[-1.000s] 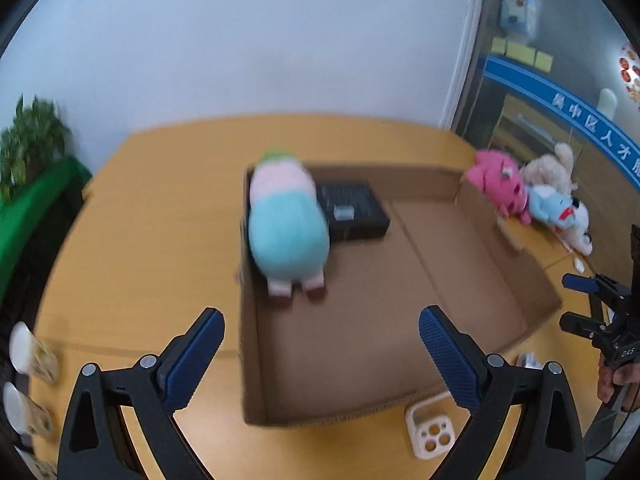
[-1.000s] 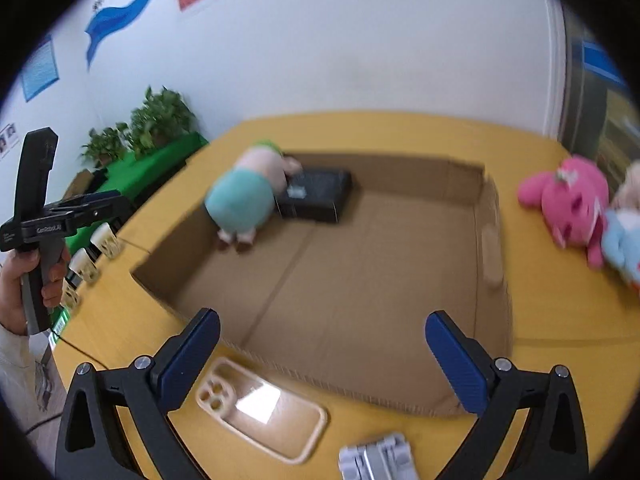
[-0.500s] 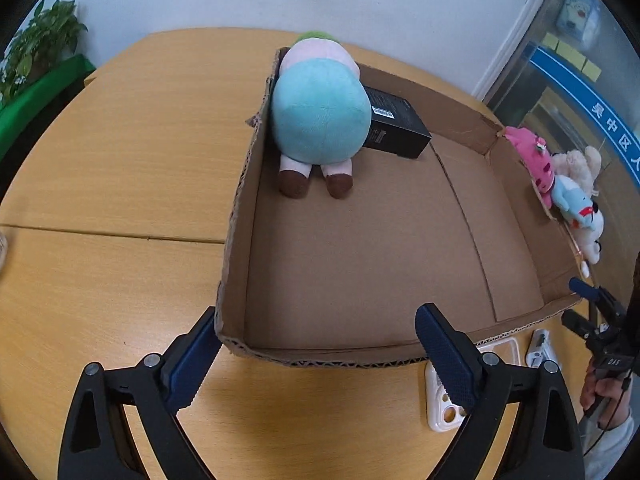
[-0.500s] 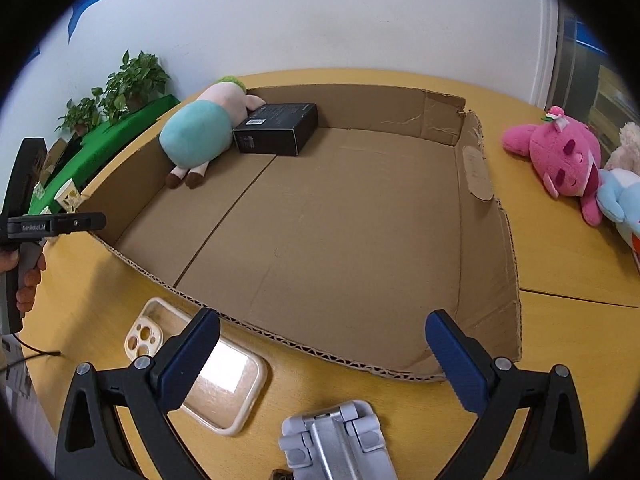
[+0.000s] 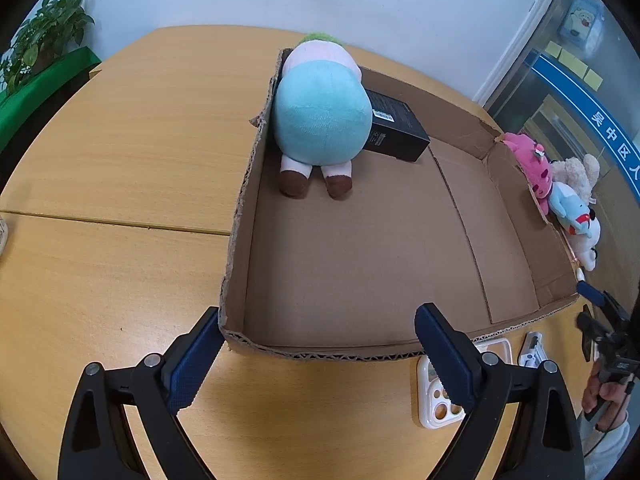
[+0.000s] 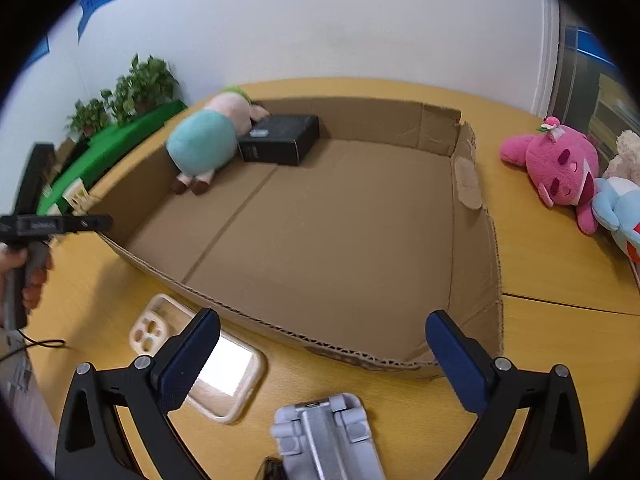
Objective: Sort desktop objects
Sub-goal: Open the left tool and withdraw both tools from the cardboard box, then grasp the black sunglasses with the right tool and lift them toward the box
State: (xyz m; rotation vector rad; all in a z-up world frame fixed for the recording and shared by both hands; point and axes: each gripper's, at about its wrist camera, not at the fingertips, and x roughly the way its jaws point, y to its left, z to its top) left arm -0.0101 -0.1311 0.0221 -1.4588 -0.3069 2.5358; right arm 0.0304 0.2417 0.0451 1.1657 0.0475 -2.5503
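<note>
Counter: your view has dropped to the round wooden counter (image 5: 120, 152).
Box: the shallow brown cardboard box (image 6: 360, 216) already holds the teal plush toy (image 5: 320, 120) and black carton (image 6: 280, 144).
Phone case: the cream phone case (image 6: 224, 368) lies outside, just beside your right claw (image 6: 320, 356) – likely next.
Claws: right and left claw (image 5: 316, 352) both released, empty.

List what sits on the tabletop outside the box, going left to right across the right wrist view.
Phone case → grey folding stand → pink plush → blue plush.
</note>
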